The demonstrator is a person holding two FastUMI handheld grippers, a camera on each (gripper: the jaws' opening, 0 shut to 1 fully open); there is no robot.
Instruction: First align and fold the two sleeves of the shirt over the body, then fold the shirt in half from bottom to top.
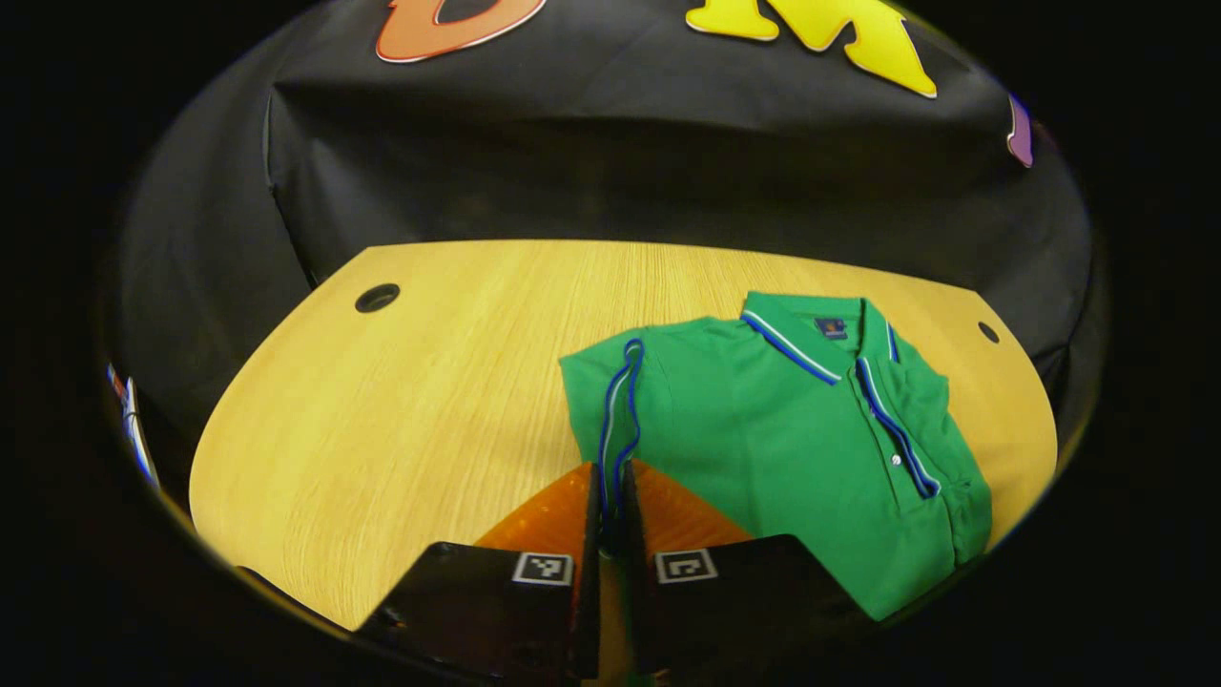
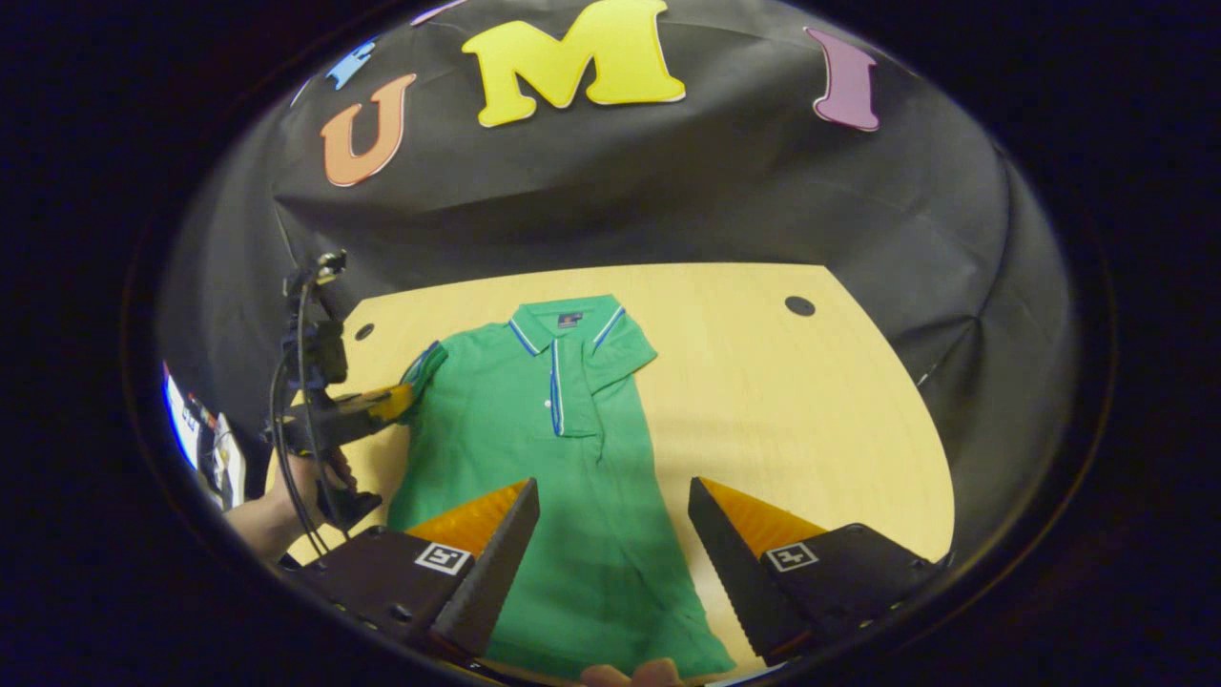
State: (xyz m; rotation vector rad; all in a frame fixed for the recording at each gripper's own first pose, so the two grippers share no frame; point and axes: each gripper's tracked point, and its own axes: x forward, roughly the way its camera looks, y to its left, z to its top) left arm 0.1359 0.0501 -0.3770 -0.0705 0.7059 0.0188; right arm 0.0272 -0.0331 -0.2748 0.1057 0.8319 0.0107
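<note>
A green polo shirt with blue-and-white trim lies face up on the wooden table, collar toward the far wall. My left gripper is shut on the trimmed cuff of the shirt's near sleeve, lifted slightly off the table. In the right gripper view that same gripper pinches the sleeve at the shirt's left side. The other sleeve appears folded in over the chest. My right gripper hovers open above the shirt's lower body, nothing between its fingers.
The table has round cable holes near its far corners. A hand holds the left gripper at the table's left edge, with cables above it. Bare wood lies on both sides of the shirt.
</note>
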